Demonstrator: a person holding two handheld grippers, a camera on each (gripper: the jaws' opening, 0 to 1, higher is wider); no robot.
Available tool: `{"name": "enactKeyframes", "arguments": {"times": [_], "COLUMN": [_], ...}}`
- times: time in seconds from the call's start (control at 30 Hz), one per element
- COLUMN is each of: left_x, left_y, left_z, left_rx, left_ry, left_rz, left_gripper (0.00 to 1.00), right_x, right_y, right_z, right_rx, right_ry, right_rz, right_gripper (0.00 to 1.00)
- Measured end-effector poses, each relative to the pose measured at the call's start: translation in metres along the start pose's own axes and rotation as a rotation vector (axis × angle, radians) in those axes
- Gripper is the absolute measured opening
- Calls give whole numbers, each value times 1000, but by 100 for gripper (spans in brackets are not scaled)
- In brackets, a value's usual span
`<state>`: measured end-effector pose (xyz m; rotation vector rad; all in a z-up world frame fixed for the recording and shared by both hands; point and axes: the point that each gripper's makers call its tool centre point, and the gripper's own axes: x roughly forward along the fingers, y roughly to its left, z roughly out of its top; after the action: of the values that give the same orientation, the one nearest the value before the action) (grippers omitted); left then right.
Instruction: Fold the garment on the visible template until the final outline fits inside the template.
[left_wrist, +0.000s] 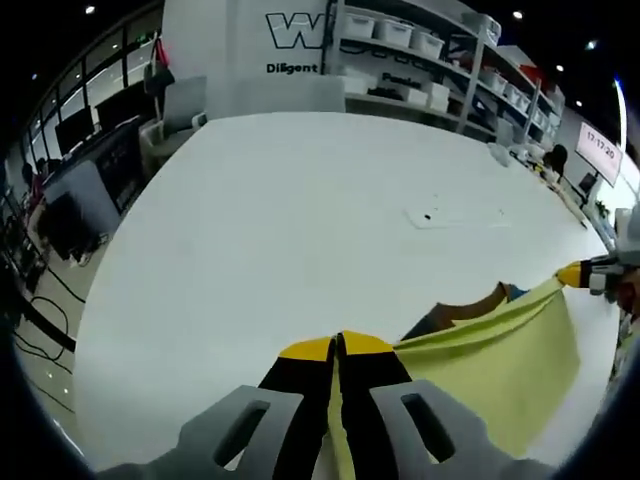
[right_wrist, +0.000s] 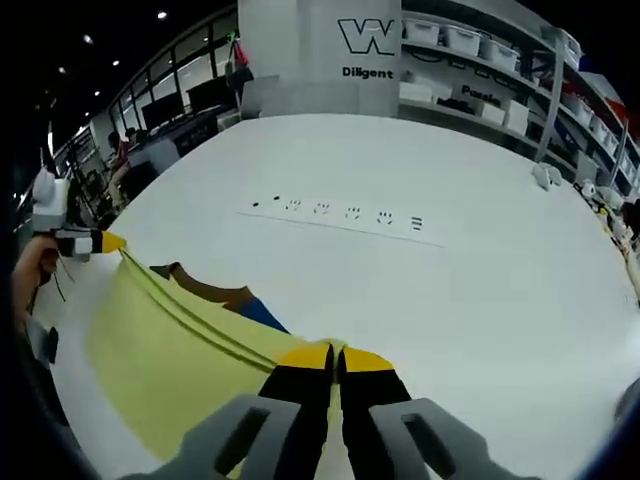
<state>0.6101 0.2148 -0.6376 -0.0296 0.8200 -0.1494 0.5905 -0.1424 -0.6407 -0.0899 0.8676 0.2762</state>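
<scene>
Garment (left_wrist: 500, 350) stretched in the air between two grippers, over one white table (left_wrist: 260, 250).
Left gripper (left_wrist: 337, 345) has its jaws pressed together on one edge of the single yellow garment; right gripper (right_wrist: 335, 352) is clamped on the opposite edge the same way. The cloth hangs just above the near tabletop, brown and blue showing underneath. Farther along the table, one faint template line (right_wrist: 345, 225) carries six small marks. Beyond it stand shelves of white bins (right_wrist: 480, 60).

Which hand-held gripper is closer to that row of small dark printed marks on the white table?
Right, probably. The right hand-held gripper faces the row of small dark printed marks straight ahead; the left hand-held gripper has them ahead, off to its right.
</scene>
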Motion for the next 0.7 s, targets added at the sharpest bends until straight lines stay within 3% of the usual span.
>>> {"name": "enactKeyframes", "arguments": {"times": [0.17, 0.2, 0.27, 0.33, 0.4, 0.57, 0.7], "left_x": [10, 11, 12, 10, 9, -3, -14], "left_y": [3, 3, 3, 3, 5, 7, 5], "left_z": [3, 8, 10, 13, 14, 14, 6], "left_rx": [1, 4, 4, 4, 2, -37, -30], "left_ry": [-21, -50, -56, -68, -75, -109, -112], "left_rz": [6, 1, -4, -11, -8, -28, -36], "left_gripper": [5, 5, 4, 4, 7, 25, 26], "right_x": [14, 16, 15, 9, 0, -17, -27], "right_y": [-4, -5, -11, -17, -19, -11, -5], "right_z": [1, 3, 13, 24, 24, 14, 4], "right_rx": [-6, 2, 85, 46, 38, 42, 54], "right_ry": [-2, -11, -73, -128, -142, -149, -151], "right_rz": [7, 9, -22, -35, -55, -29, -9], "right_gripper": [0, 0, 0, 1, 6, 17, 25]}}
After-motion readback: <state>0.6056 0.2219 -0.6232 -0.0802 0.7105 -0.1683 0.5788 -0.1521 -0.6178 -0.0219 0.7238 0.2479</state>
